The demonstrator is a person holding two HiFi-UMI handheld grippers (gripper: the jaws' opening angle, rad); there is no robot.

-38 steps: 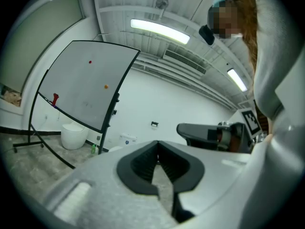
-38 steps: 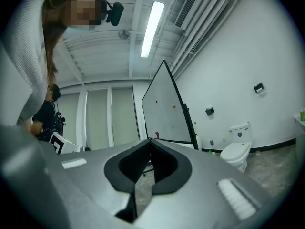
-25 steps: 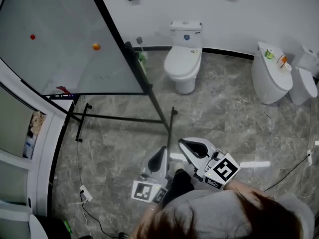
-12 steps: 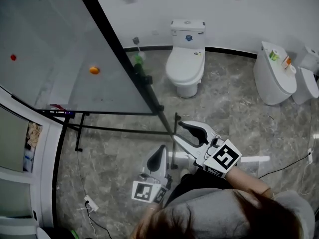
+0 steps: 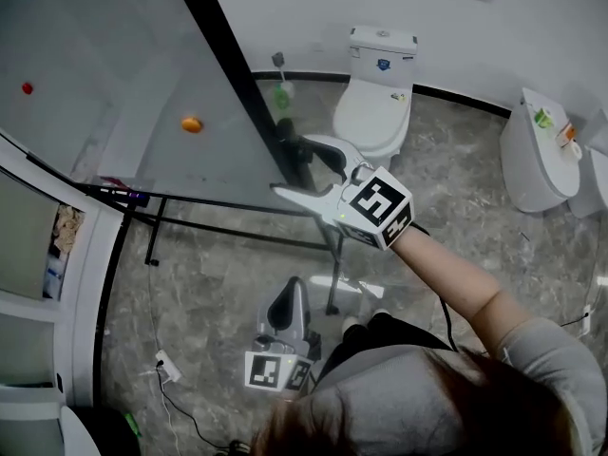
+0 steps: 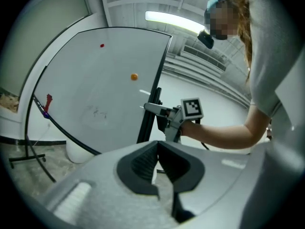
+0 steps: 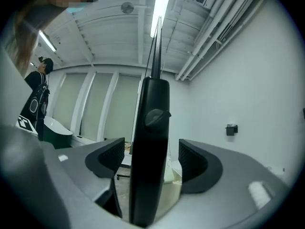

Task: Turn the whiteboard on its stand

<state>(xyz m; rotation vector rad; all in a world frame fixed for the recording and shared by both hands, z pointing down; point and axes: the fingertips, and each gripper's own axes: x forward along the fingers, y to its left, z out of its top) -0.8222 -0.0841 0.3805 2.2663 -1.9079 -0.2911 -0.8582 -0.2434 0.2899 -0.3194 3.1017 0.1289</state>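
Note:
The whiteboard (image 5: 114,93) is a large pale panel in a black frame, tilted on its black stand (image 5: 237,228); an orange magnet (image 5: 192,124) and a red magnet (image 5: 27,88) stick to it. My right gripper (image 5: 296,164) is raised to the board's right edge, its jaws opening. The black upright post (image 7: 150,142) with its knob (image 7: 156,118) stands between the pads without touching them. My left gripper (image 5: 294,288) hangs low near my body, shut and empty. From the left gripper view the whiteboard (image 6: 95,80) and the right gripper (image 6: 152,109) at its edge show.
A white toilet (image 5: 375,103) stands behind the board, with a toilet brush (image 5: 282,88) beside it. More white fixtures (image 5: 537,160) stand at the right wall. A power strip with cable (image 5: 163,364) lies on the marble floor. A person (image 7: 38,89) stands far off.
My right gripper rose from near my body up to the whiteboard's side post and its jaws spread apart around it. The left gripper stayed low and shut.

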